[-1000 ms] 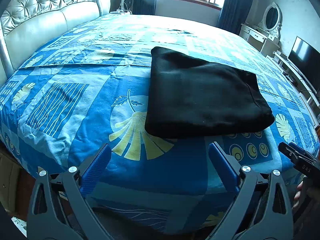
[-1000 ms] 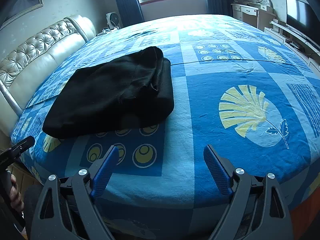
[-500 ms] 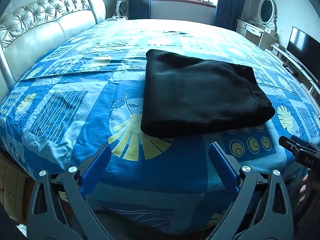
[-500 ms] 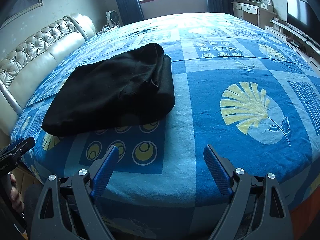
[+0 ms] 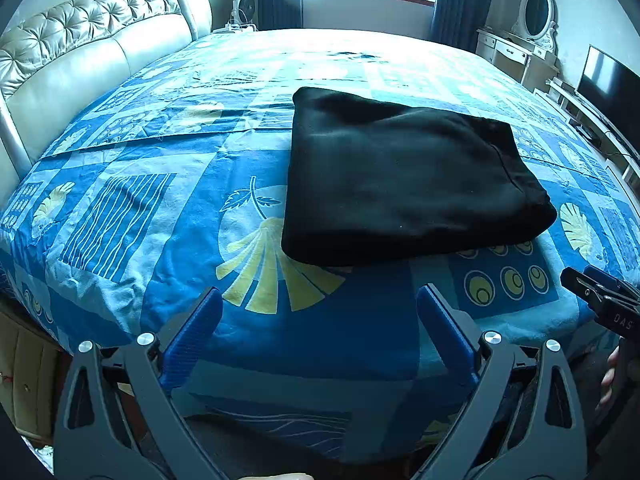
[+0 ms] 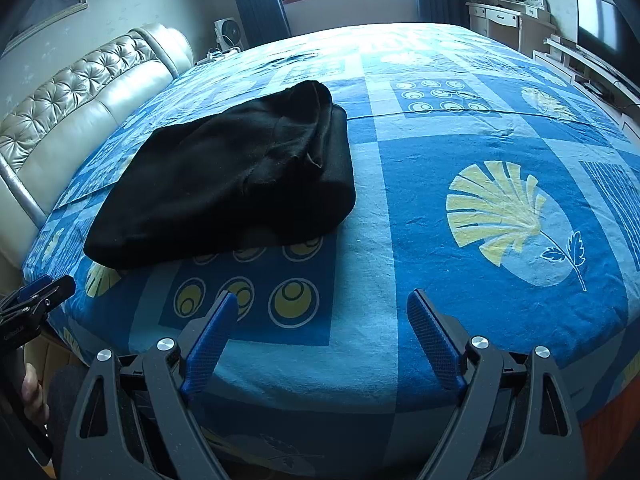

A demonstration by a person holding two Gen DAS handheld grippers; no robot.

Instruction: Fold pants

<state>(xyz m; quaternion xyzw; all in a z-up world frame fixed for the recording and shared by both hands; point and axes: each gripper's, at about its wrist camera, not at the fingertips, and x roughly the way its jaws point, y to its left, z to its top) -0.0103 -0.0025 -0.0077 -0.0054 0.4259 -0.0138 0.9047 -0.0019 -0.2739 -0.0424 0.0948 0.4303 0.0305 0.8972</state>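
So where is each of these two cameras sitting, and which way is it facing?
Left wrist: on the left gripper, looking down over the bed's near edge at folded black pants; its open blue fingers show.
Right wrist: on the right gripper, facing likewise; open fingers, pants left.
Shared: bed, pants, each other's gripper at the edge.

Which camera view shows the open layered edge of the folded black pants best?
The right wrist view: the black pants turn their stacked, frayed layers toward it. The left wrist view shows mainly the smooth top of the pants.
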